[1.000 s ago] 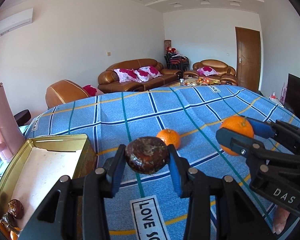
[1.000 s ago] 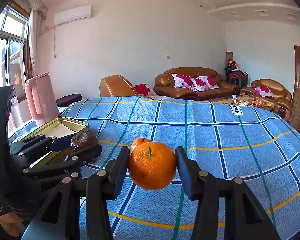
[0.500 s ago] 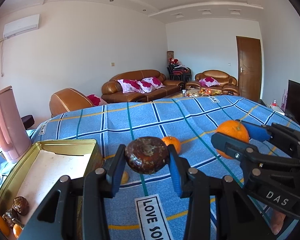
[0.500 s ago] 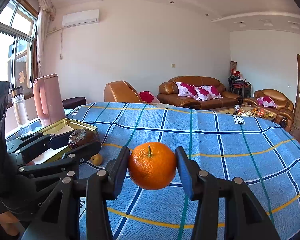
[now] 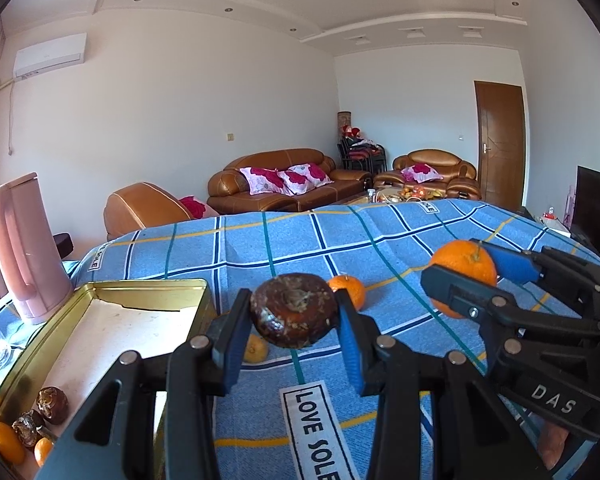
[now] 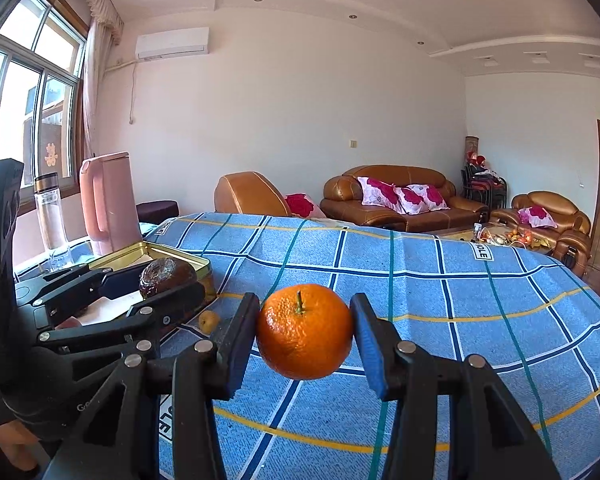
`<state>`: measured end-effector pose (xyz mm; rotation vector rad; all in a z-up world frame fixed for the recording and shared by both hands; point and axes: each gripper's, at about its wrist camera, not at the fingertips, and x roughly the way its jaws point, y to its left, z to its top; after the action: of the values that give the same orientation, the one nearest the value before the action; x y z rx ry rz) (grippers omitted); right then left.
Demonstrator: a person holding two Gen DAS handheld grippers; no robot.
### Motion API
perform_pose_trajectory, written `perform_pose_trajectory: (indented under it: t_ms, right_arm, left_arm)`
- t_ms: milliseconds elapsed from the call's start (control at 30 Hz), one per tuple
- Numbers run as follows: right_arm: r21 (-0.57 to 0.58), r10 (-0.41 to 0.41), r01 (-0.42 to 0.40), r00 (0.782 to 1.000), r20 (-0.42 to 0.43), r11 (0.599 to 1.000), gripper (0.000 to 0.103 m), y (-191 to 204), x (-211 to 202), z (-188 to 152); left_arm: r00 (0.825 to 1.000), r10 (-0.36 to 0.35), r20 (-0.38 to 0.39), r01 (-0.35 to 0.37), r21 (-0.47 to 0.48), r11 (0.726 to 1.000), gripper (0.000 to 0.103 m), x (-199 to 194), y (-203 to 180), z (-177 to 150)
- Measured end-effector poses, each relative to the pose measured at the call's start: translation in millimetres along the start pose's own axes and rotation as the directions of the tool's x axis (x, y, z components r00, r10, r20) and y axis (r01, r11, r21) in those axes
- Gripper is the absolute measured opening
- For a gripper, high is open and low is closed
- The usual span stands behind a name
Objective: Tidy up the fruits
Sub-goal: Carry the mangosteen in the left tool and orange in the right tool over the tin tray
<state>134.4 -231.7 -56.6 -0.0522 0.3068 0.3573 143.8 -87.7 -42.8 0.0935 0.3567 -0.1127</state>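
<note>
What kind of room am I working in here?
Most likely a home living room: brown leather sofas with floral cushions, a wall air conditioner, and a table under a blue checked cloth serving as the work surface.

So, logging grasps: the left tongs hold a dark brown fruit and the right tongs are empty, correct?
Not quite. The left tongs do hold the dark brown fruit, but the right tongs are shut on an orange, as the right wrist view shows.

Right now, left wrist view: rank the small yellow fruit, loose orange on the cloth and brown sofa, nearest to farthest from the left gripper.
From the left gripper:
1. Small yellow fruit, just below-left, beside the tin.
2. Loose orange, just beyond on the cloth.
3. Brown sofa, across the room.
</note>
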Motion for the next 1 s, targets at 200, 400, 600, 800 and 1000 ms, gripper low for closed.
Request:
perform_pose_trajectory:
  t_ms: [200, 400, 600, 800, 1000]
  right_arm:
    - [-0.013, 0.008, -0.008, 1.0, 0.014, 1.0, 0.049, 5.7, -3.7, 0.2]
    - [-0.016, 0.016, -0.016, 1.0, 0.016, 1.0, 0.049, 10.9, -4.9, -0.1]
    - [-0.043, 0.041, -0.04, 0.999, 0.006, 0.998, 0.049, 25.0, -3.6, -0.6]
    - [-0.058, 0.068, -0.068, 0.998, -0.002, 0.996, 0.049, 40.2, -2.0, -1.6]
    - [-0.064, 0.1, -0.1, 0.995, -0.011, 0.993, 0.049, 56.3, 0.1, -1.6]
  left_arm:
    - [1.0, 0.008, -0.001, -0.008, -0.013, 1.0, 0.042, -4.9, 6.6, -2.8]
    - [1.0, 0.016, 0.005, -0.016, -0.017, 1.0, 0.042, -13.9, 14.5, -6.4]
    - [0.999, 0.032, 0.007, -0.032, -0.016, 0.999, 0.042, -24.7, 24.5, -10.2]
    - [0.999, 0.05, 0.006, -0.05, -0.013, 0.999, 0.042, -32.4, 33.6, -13.7]
    - [0.998, 0.069, 0.005, -0.069, -0.022, 0.997, 0.042, -40.7, 45.2, -16.8]
